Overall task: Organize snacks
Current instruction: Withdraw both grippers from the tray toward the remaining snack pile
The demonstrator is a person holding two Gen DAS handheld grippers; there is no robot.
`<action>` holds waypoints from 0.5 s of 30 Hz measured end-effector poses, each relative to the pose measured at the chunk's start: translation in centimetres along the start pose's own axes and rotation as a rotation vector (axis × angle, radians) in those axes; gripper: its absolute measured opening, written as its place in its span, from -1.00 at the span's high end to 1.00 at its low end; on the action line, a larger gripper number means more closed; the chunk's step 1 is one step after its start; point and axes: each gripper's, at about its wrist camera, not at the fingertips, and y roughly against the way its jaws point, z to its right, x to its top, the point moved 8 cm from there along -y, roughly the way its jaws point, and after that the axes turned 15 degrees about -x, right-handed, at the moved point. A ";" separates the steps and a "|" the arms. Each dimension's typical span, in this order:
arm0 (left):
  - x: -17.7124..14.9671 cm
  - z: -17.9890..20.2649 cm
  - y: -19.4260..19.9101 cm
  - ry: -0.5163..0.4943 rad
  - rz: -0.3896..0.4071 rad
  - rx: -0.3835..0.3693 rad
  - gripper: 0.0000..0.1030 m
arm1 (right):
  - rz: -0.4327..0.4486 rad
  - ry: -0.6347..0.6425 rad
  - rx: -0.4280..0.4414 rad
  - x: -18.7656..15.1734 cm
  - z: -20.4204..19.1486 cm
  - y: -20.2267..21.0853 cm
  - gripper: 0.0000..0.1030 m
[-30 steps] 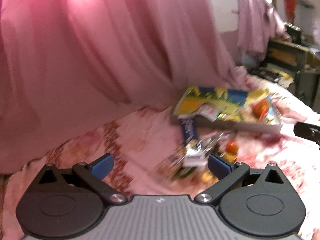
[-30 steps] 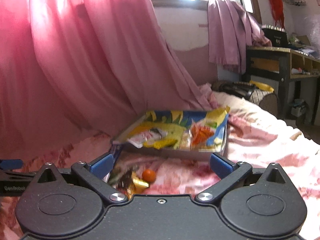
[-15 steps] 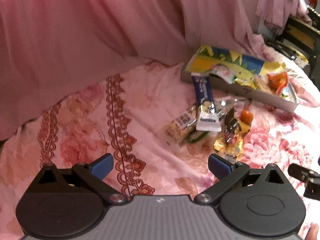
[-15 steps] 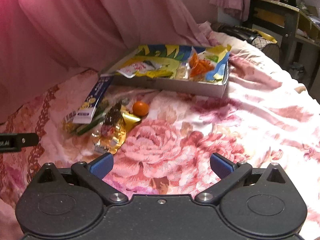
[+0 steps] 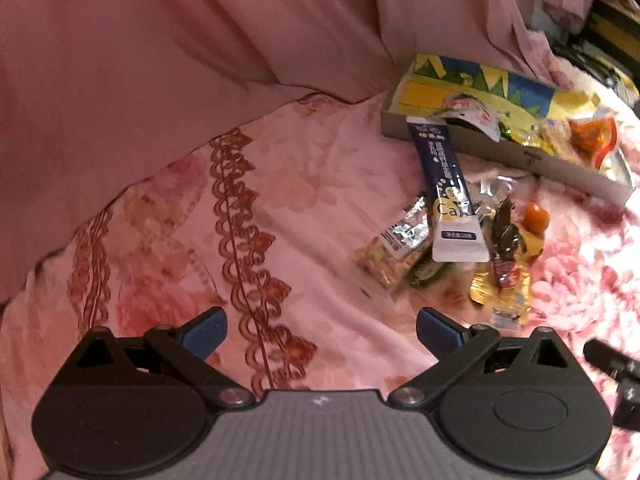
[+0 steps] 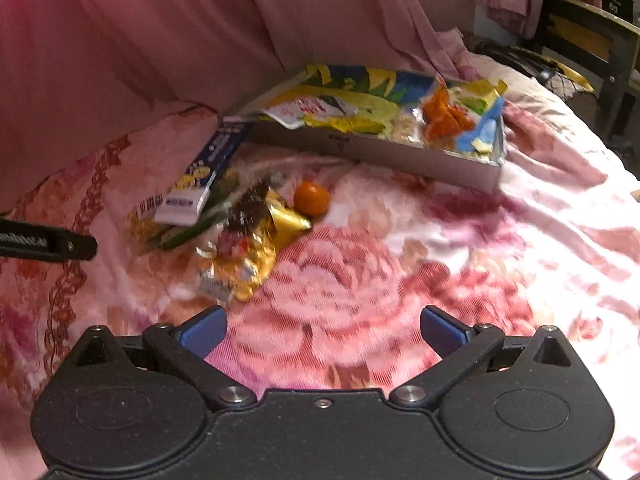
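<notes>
Pink floral bedspread [image 6: 400, 280] carries a shallow grey cardboard tray [image 6: 400, 156] already stuffed with bright wrappers. Just short of it lies a loose heap: a navy-and-white stick sachet [image 5: 448, 188], gold foil packets [image 6: 244, 260], a small orange fruit [image 6: 312, 199]. Both the left gripper [image 5: 320, 326] and the right gripper [image 6: 322, 326] hover with fingers spread wide, empty.
</notes>
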 end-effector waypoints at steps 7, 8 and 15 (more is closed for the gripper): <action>1.5 0.5 -2.9 -0.106 -0.042 -0.012 -0.99 | 0.116 0.076 0.022 1.7 -2.3 -1.1 -0.99; 1.9 0.6 -3.2 -0.146 -0.034 0.008 -0.99 | 0.132 0.094 0.020 1.8 -2.8 -1.4 -0.99; 3.8 1.7 -5.3 -0.359 -0.004 0.008 -0.99 | 0.236 0.256 -0.033 2.2 -6.6 -3.6 -0.98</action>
